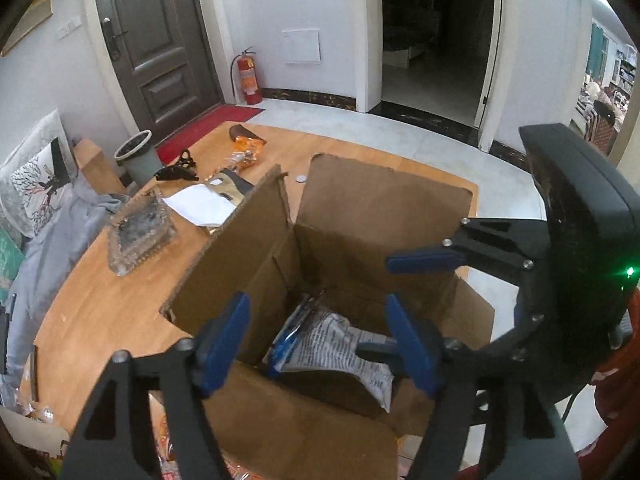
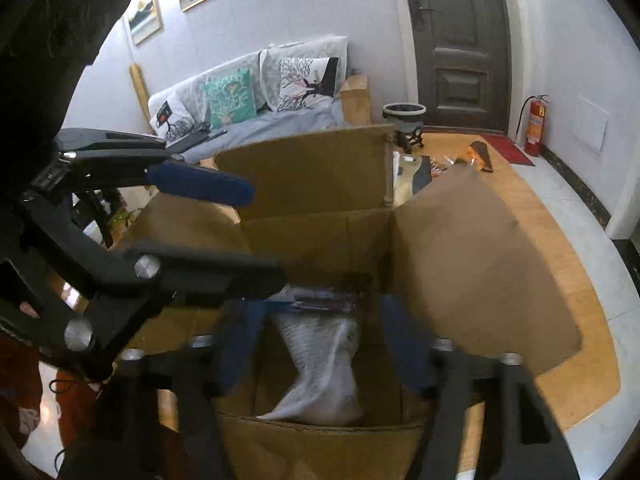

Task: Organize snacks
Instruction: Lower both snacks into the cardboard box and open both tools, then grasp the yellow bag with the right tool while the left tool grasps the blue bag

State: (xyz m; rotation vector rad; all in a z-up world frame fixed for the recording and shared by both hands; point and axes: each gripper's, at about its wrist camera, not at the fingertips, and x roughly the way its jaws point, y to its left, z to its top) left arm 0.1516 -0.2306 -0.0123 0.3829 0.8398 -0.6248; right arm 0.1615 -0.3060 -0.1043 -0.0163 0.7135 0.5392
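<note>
The snack bag (image 1: 340,350), a crinkled white plastic pouch with blue edging and dense black print too small to read, lies slumped inside the open cardboard box (image 1: 360,208), toward its near side. In the right wrist view the same snack bag (image 2: 320,376) looks pale and blurred against the brown inner wall of the cardboard box (image 2: 312,172). The box is plain corrugated board, its flaps standing up and splayed outward, and it sits on a warm wooden table (image 1: 100,292).

The left gripper (image 1: 320,344) hovers over the box mouth, its blue-padded fingers spread apart with the bag below them and no pad pressing on it. The right gripper (image 2: 316,344) hangs over the same opening, its fingers likewise apart and holding nothing.

On the far left of the table lie a ribbed glass tray (image 1: 140,236), a white paper sheet (image 1: 200,204) and an orange snack packet (image 1: 246,146). Beyond the table, on the floor, stand a grey waste bin (image 1: 138,156) and a red fire extinguisher (image 1: 248,76) beside a dark panelled door (image 1: 156,40); the extinguisher's label is unreadable. A sofa with patterned cushions (image 2: 230,98) lines the far wall.
</note>
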